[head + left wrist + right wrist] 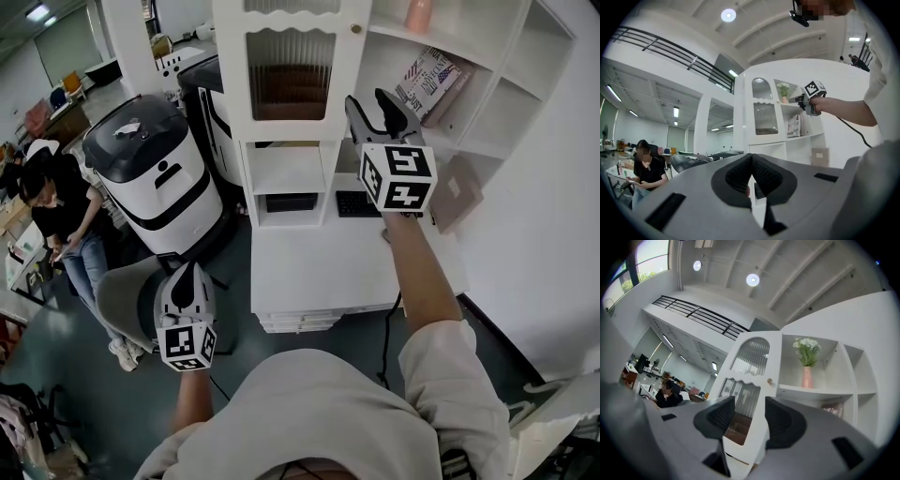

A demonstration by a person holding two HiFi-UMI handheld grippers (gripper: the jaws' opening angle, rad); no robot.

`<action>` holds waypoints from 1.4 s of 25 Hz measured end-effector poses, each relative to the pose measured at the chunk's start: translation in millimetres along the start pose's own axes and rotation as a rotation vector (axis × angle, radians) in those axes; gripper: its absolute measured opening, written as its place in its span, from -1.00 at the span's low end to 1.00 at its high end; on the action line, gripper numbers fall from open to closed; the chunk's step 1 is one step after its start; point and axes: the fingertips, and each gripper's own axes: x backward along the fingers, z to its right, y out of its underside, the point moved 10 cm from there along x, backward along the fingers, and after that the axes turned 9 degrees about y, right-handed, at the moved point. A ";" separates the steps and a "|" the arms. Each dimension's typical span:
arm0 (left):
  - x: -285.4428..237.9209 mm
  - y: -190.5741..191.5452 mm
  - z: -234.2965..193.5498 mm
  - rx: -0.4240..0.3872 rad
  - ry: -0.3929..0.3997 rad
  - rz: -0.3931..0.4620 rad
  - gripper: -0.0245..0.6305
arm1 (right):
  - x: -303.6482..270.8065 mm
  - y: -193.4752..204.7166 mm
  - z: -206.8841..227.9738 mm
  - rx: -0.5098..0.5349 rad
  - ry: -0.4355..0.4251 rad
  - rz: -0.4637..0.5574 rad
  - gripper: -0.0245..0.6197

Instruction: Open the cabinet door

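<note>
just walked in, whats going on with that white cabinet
A person holds a gripper in each hand in front of a white cabinet. The right gripper is raised with its jaws apart, aimed at the knob side of the ribbed-glass cabinet door, below its small knob. It grips nothing yet, and the door looks shut. The left gripper is held low, off to the side, jaws together and empty.
</note>
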 end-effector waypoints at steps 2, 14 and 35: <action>0.7 1.5 -1.2 0.002 -0.007 -0.001 -0.93 | -8.4 -5.3 0.7 0.008 0.004 0.009 -0.29; 6.2 6.9 -9.2 0.015 -0.052 -0.015 -0.93 | -56.7 -29.3 8.8 0.050 0.031 0.034 -0.32; 22.4 12.4 -17.2 0.026 -0.153 -0.042 -0.93 | -122.7 -35.3 23.4 0.088 0.079 0.027 -0.38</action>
